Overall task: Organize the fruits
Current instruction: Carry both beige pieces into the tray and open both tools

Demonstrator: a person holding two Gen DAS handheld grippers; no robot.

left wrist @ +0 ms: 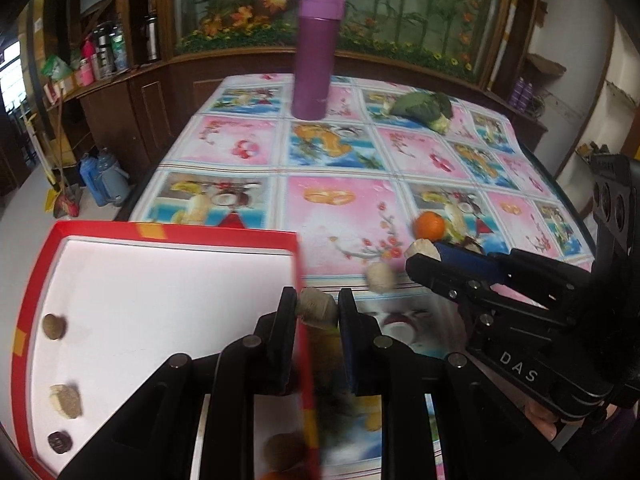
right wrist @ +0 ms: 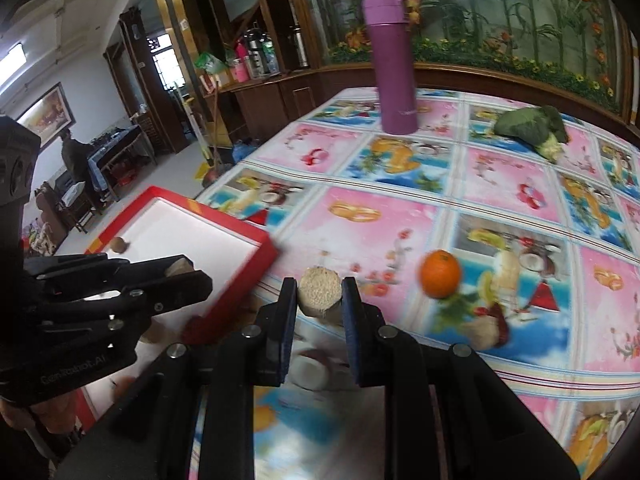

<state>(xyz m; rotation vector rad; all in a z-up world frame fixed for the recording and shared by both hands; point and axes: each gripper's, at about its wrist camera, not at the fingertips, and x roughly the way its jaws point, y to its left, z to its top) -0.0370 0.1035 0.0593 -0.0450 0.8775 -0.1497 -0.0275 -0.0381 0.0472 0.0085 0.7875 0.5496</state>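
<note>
Table (left wrist: 256, 160) under a bright fruit-print cloth carries the whole scene. The left gripper (left wrist: 317, 312) has its 2 fingers drawn in narrow on a tan, cork-like chunk (left wrist: 318, 311), held at the right-hand wall of the red tray (left wrist: 180, 237). The right gripper (right wrist: 320, 300) likewise clamps 1 pale beige chunk (right wrist: 320, 294) between its 2 blue-padded fingers, just off the tray's near corner and above the cloth.

Inside the white-floored tray, the left wrist view shows 3 small pieces down the left side: 1 brownish round one (left wrist: 54, 326), 1 beige and brown one (left wrist: 66, 400), and 1 dark one (left wrist: 60, 441). A 4th brownish lump (left wrist: 284, 454) shows between the gripper links at the bottom edge, though it is too blurred to say what it is.

Loose on the cloth lie 1 orange (right wrist: 440, 274), right of the right gripper, and 1 more pale chunk (left wrist: 380, 277), between the 2 grippers. Farther back stand 1 purple flask (left wrist: 314, 56), upright, and 1 green leafy vegetable (left wrist: 424, 109) lying on its side to the right of it, well apart from the tray.
</note>
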